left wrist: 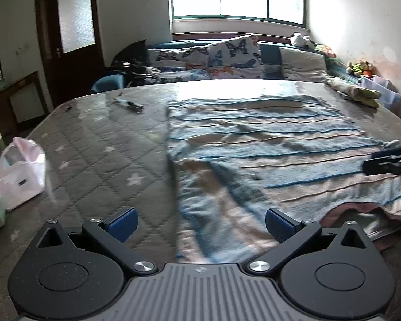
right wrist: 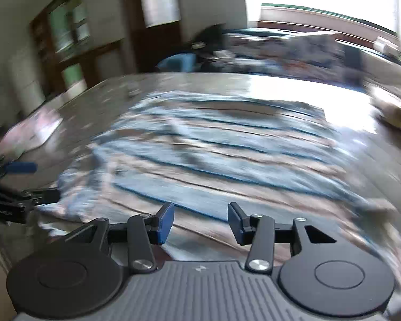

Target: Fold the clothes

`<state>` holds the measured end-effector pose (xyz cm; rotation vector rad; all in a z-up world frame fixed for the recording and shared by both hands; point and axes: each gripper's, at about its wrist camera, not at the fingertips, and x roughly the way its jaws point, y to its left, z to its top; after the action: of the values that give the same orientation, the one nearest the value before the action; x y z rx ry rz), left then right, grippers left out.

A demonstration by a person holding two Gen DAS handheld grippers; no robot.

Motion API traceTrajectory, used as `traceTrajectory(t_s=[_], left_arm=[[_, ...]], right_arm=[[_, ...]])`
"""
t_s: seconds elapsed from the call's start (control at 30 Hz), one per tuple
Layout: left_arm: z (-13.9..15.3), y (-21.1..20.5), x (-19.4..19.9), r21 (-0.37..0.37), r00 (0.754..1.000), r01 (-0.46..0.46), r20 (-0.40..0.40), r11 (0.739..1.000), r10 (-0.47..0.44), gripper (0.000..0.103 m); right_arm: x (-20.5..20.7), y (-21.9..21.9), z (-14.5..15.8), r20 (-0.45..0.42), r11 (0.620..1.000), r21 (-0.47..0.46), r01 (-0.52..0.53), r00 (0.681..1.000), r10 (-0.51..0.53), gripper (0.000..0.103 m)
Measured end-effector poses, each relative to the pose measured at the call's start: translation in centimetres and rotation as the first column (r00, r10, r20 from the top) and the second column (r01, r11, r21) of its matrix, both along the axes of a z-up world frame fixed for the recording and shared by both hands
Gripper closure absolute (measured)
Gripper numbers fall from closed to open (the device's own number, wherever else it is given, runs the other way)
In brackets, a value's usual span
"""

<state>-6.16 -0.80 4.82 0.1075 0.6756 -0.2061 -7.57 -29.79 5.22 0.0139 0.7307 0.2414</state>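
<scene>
Nearest the left wrist camera, the left tool (left wrist: 201,224) hung with its blue-padded fingers (left wrist: 122,223) spread wide and nothing between them, poised over the near left edge of the blue, pink and grey striped knit garment (left wrist: 267,144); that garment lay spread flat on the grey quilted bed cover with white stars (left wrist: 93,144), its dark pink neckline (left wrist: 361,211) at the near right corner; the right tool (right wrist: 200,223), likewise parted though less widely and empty, hovered above the near hem of the same garment (right wrist: 214,147) in a heavily blurred view; neither tool touched cloth as far as could be told. Judging by this, the work stood at the outset of a fold, with the garment laid out and nothing gripped; the next move would call for each tool to drop to a near corner or edge, close on the fabric, and carry it across evenly. A white and pink plastic bag (left wrist: 18,171) sat well apart at the left.
</scene>
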Motion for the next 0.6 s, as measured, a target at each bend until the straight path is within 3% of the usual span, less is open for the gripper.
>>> traceTrajectory(t_s=[0.13, 0.3, 0.43, 0.6], left_arm=[[0.1, -2.3, 0.1, 0.0, 0.999, 0.052, 0.002, 0.999, -0.052, 0.0], [0.4, -5.0, 0.1, 0.003, 0.994, 0.113, 0.006, 0.994, -0.113, 0.0], [0.5, -6.8, 0.1, 0.006, 0.989, 0.145, 0.003, 0.989, -0.145, 0.0], [0.4, -8.1, 0.1, 0.018, 0.987, 0.163, -0.011, 0.986, -0.163, 0.0]], right_arm=[[-2.7, -6.0, 0.0, 0.019, 0.982, 0.028, 0.189, 0.982, -0.19, 0.056], [-5.6, -11.6, -0.4, 0.054, 0.921, 0.02, 0.388, 0.92, -0.389, 0.056], [-6.8, -14.5, -1.1, 0.066, 0.875, 0.017, 0.484, 0.873, -0.484, 0.056], [-7.1, -16.4, -2.7, 0.038, 0.849, 0.04, 0.527, 0.848, -0.528, 0.057]])
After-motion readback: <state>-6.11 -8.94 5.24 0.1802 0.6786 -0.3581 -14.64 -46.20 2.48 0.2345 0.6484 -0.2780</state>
